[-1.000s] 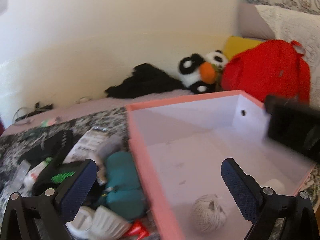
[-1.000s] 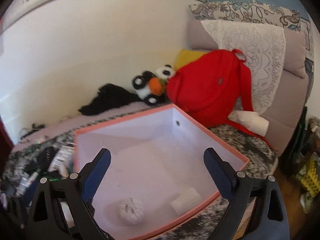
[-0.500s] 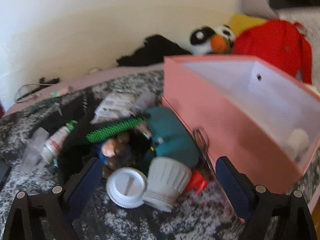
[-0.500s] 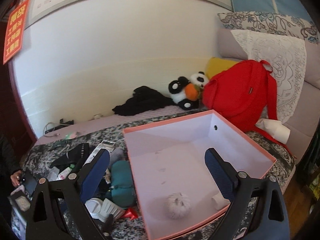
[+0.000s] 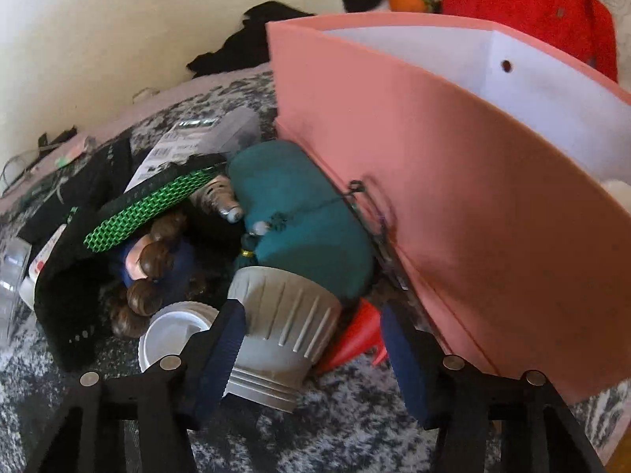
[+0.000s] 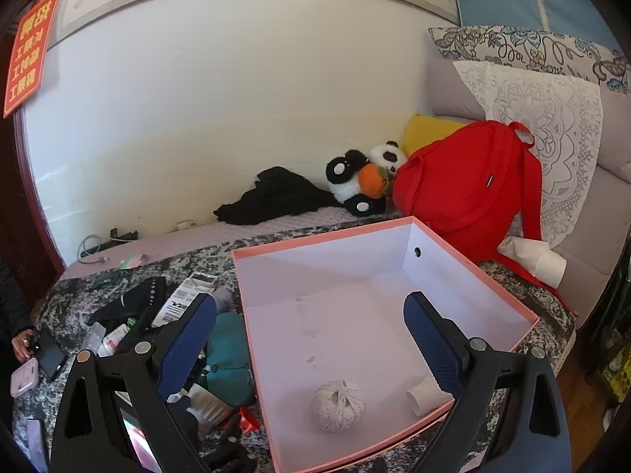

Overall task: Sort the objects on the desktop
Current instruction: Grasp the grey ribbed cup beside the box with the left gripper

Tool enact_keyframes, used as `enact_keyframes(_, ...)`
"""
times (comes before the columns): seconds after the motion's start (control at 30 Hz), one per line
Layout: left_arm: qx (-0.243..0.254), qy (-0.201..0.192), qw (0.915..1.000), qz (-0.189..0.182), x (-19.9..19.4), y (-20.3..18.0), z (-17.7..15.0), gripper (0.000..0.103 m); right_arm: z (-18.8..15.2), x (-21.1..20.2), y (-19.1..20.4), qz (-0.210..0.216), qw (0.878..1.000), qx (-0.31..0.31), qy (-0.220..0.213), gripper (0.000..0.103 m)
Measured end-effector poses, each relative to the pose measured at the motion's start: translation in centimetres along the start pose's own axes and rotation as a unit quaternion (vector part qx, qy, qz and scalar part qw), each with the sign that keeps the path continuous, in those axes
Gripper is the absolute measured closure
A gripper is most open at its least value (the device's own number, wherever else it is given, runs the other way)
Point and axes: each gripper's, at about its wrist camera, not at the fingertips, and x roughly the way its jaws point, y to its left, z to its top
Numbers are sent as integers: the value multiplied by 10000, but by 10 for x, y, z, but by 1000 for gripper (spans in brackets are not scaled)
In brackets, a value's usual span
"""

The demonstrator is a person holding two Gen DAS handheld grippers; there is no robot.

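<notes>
A pick from the clutter is being set up, judging by how the left gripper (image 5: pixel 311 347) is being held low in the lower middle of the left wrist frame, its jaws spread wide and nothing being gripped. The white ribbed cap (image 5: pixel 282 331) is being straddled loosely: the left finger (image 5: pixel 221 351) is lying against or just beside its side, while the right finger is standing apart from it, close to the red piece (image 5: pixel 353 341). Behind the cap, a teal pouch (image 5: pixel 303 224) is being pressed against the wall of the pink box (image 5: pixel 453 205), which is filling the right half of that frame.

In the right wrist frame, the right gripper (image 6: pixel 309 339) is being held above the box, wide open and empty; a ball of white string (image 6: pixel 339 404) and a small white roll (image 6: pixel 426 398) are lying on the box floor at the lower centre.

For the next move, the left jaws are probably needing to be centred on the cap and closed, with care being taken that the red piece is not being caught as well
</notes>
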Motion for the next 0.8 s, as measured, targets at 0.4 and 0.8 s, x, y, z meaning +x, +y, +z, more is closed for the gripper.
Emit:
enact_keyframes(0.4,70,368,9984,433,27,2,-10,49,-3,-4,11,30,9998,-177,-42,5)
enact_keyframes(0.8,-1124,-829,9902,90,-79,63,8,50,-3,-11,22,376,9992,-139,-86,5)
